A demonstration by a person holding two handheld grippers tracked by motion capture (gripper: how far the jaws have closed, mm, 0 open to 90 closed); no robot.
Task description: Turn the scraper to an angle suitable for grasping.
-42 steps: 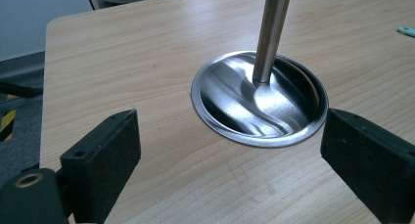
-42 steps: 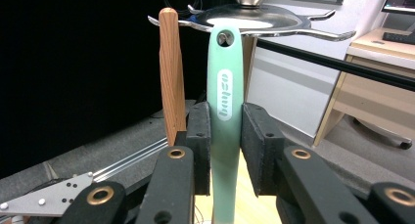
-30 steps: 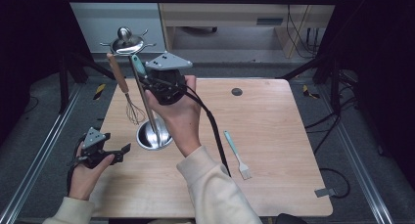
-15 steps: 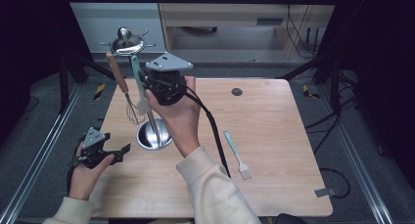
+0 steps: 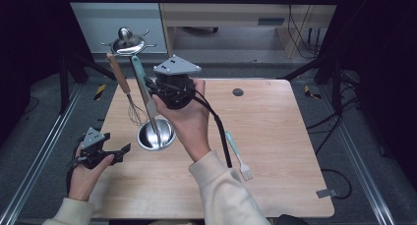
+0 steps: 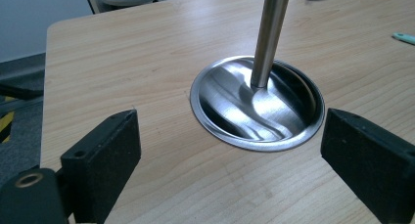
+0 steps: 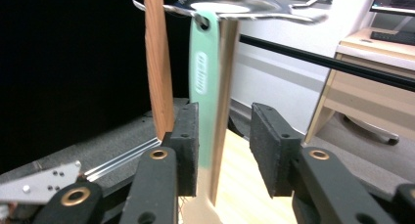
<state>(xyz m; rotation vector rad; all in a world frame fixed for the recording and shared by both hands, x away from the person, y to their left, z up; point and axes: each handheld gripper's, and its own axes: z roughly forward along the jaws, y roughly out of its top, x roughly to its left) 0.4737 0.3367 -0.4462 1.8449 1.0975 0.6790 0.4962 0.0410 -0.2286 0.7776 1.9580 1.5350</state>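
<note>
A steel utensil stand has a dish base [image 5: 156, 135] [image 6: 230, 87], a pole [image 6: 269, 33] and a hooked top [image 5: 128, 41] [image 7: 235, 6]. A whisk with a wooden handle [image 5: 120, 75] [image 7: 159, 67] hangs from it. Beside it hangs a mint-green utensil [image 5: 139, 72] [image 7: 203, 72], its eyelet at a hook. My right gripper [image 5: 150, 87] [image 7: 222, 116] is raised around that green handle. Its jaws have just been opening, with a gap on the right side. My left gripper [image 5: 123, 154] [image 6: 230, 136] rests open on the table left of the base, holding nothing.
A mint-handled brush [image 5: 238, 156] lies on the wooden table [image 5: 285, 151] right of my right forearm. A small dark round hole [image 5: 238, 92] sits near the far edge. The right gripper's cable trails down across the table beside the base.
The green utensil's handle has shifted slightly up toward the stand's top, and the right gripper with it. The left hand has stayed put.
</note>
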